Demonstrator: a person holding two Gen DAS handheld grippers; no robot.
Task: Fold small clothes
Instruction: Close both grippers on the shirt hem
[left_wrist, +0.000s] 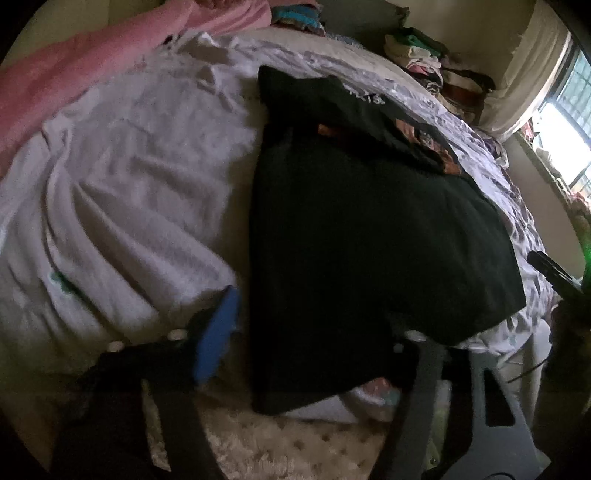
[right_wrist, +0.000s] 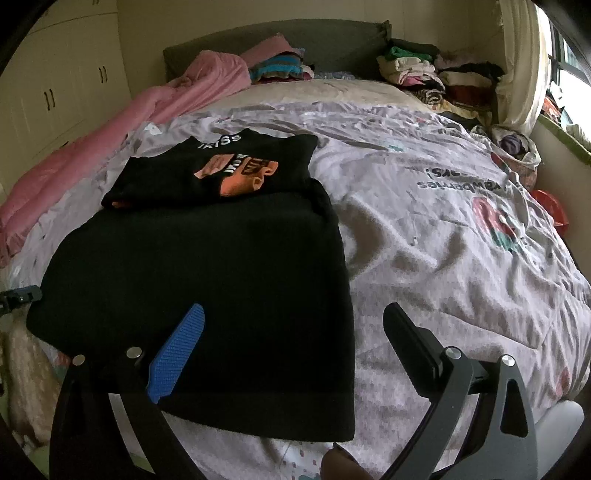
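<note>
A black shirt (right_wrist: 207, 280) lies flat on the bed (right_wrist: 443, 229), near its foot edge and toward the left side, with its lower hem hanging a little over that edge. On the shirt's far part rests a folded black garment (right_wrist: 218, 166) with an orange print and white letters; the two touch. The right tool (right_wrist: 295, 332) stands at the foot edge with its fingers wide apart: the blue pad (right_wrist: 177, 354) sits over the shirt's near hem, while the black finger (right_wrist: 413, 343) is over the bare quilt beside the shirt's right border, so the shirt's near right corner lies between them, ungripped. The left tool (left_wrist: 317, 325) is at the shirt's left near corner, also spread: its blue pad (left_wrist: 218, 332) is over the pale quilt just beside the cloth, and its grey finger (left_wrist: 424, 354) is partly hidden under the shirt's edge; the view is blurred, and whether it touches the cloth cannot be told. In the right view only a small tip of the left tool shows, at the shirt's left border. A pink blanket (right_wrist: 129, 122) runs along the bed's left edge up to the headboard (right_wrist: 295, 40). Piles of clothes (right_wrist: 436, 74) sit at the bed's far right corner, and a smaller stack (right_wrist: 280, 68) lies at the head beside the blanket. A window (right_wrist: 565, 59) is on the right wall, cupboards (right_wrist: 62, 81) on the left.
</note>
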